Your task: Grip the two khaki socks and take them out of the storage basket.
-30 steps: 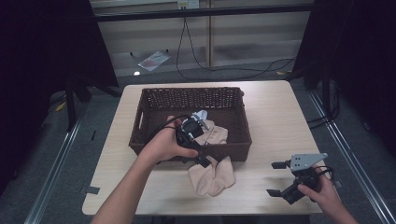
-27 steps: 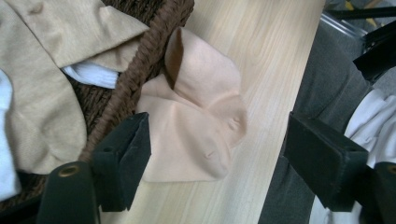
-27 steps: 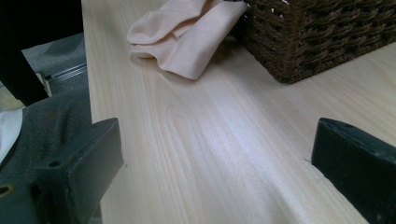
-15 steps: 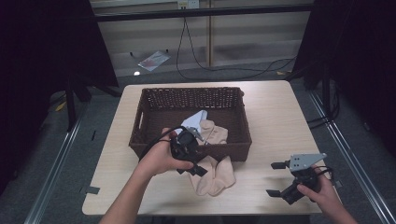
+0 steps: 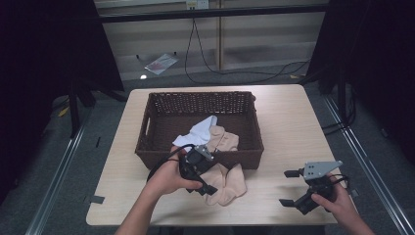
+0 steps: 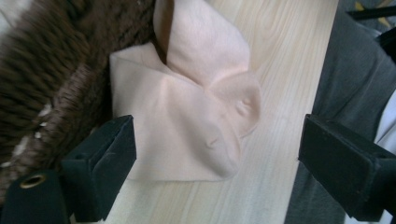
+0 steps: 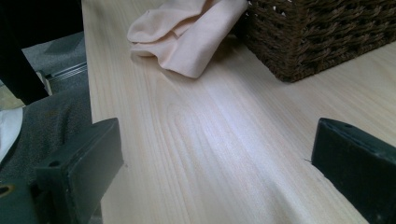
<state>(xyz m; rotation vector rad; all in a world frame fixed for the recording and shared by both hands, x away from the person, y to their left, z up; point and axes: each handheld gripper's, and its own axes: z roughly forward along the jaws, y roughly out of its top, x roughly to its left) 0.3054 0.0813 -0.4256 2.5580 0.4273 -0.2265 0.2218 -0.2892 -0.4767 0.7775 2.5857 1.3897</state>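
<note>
While the left gripper (image 5: 199,172) hangs low over the near edge of the table (image 5: 284,127) in the high view, the peach cloth (image 5: 226,185) lies just past its jaws toward the person's right, draped out over the front wall of the wicker basket (image 5: 244,105) and spilling onto the wood; the right gripper (image 5: 307,188) rests well apart near the table's right corner, so the left one is by far the nearer. In the left gripper view, the jaws have just been opening and stand spread wide, the cloth (image 6: 187,116) between and just beyond them, no pad pressing on it, its long axis running away from the camera up toward the basket. In the right gripper view, that gripper's jaws are also spread, holding nothing, with the cloth (image 7: 187,32) far ahead beside the basket's corner.
</note>
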